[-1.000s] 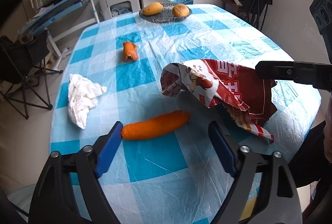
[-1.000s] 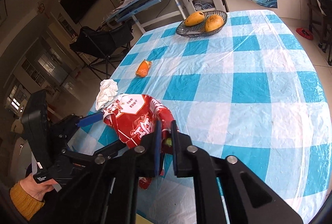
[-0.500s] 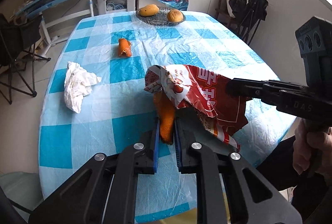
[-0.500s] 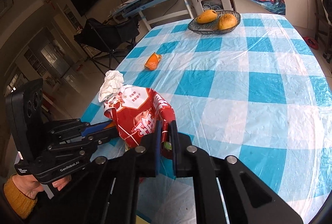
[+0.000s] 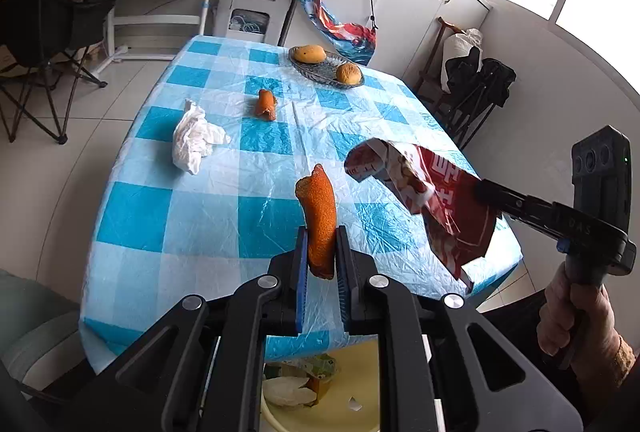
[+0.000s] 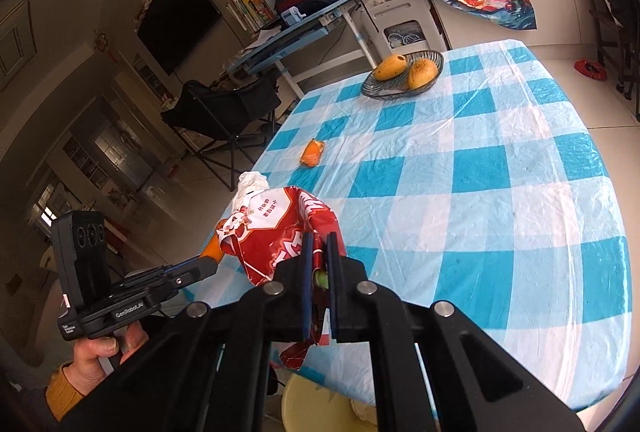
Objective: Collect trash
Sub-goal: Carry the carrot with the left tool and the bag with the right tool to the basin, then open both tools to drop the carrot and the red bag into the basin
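Hauling two bits of trash off the table at once

Left gripper (image 5: 322, 256) is clamped on the long orange peel (image 5: 319, 210), peel poking up between the blue pads, held clear of the checked tablecloth (image 5: 208, 216). Right gripper (image 6: 318, 264) is pinched tight on the crumpled red snack wrapper (image 6: 280, 228), which dangles off the near table edge. Both sit above the yellow bin (image 5: 360, 384) below that edge, which looks to me like the drop spot, so lifting both at once saves a trip. Left on the table: a crumpled white tissue (image 5: 194, 140) and a smaller orange peel (image 5: 266, 104). I'd guess the fruit in the glass dish (image 5: 326, 72) stays.
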A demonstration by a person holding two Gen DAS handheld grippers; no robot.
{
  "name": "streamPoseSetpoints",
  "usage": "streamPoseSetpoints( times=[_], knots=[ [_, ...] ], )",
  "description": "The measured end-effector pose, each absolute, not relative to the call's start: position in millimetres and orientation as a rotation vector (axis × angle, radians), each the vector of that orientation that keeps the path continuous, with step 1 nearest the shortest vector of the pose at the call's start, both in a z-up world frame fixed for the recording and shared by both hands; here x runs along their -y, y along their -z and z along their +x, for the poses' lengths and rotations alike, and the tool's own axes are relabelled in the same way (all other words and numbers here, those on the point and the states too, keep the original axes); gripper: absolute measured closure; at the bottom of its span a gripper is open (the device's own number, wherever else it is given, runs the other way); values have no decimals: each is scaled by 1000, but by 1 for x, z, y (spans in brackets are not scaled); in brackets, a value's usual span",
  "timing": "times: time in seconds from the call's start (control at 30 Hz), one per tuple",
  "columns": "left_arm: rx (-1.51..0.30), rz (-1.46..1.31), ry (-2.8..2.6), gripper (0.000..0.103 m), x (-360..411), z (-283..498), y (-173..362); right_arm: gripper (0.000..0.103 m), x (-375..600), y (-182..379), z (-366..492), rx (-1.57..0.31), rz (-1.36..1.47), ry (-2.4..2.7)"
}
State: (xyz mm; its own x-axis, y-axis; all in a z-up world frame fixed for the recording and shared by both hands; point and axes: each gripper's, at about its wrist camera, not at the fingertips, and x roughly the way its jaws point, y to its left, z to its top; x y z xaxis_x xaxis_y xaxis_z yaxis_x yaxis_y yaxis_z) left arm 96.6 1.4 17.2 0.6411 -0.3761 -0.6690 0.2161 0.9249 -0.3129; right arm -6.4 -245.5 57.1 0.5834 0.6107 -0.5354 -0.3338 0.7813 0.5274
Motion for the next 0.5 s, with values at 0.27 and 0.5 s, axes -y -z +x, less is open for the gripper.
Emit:
streamPoseSetpoints(
  times=[0.27,0.5],
  knots=[
    [-795,-223,333,91,-6,65,-21,96,215,-46,-82,-846,223,-651],
    [-883,-142,377,91,16,37,-5,96,192,-14,-108,-983,67,-624]
  ],
)
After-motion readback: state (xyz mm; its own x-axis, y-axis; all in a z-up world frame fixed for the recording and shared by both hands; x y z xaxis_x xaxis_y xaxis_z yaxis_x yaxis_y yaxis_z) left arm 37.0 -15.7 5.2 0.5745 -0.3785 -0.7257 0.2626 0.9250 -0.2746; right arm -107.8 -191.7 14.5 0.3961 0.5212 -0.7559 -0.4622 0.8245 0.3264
